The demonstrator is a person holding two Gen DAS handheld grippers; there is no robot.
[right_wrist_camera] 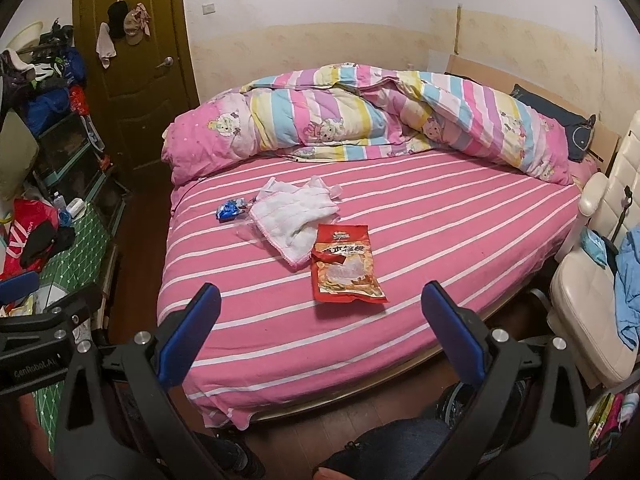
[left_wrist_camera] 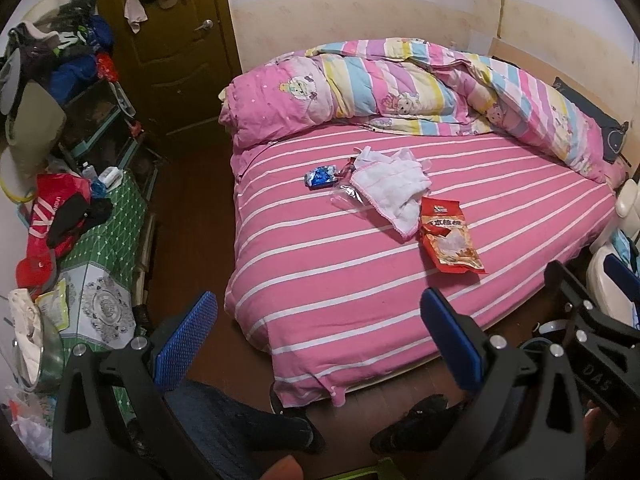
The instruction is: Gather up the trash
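Right wrist view: both tools, left tool (left_wrist_camera: pixel 316 334) and right tool (right_wrist_camera: pixel 320 320), wide and empty above bed (right_wrist_camera: pixel 440 216); clear wrapper (right_wrist_camera: pixel 250 234) half-hidden beneath white cloth (right_wrist_camera: pixel 296 216), red snack bag (right_wrist_camera: pixel 346 266) touching it.

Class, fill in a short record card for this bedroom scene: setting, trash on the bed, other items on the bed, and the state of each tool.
Setting: bedroom, bed with pink striped sheet
Trash on bed: red snack bag; blue wrapper; clear plastic wrapper
Other items on bed: white cloth, its edge under the snack bag's top; rolled quilt along the far side
Left tool: open, empty, short of the bed
Right tool: open, empty, over the near bed edge
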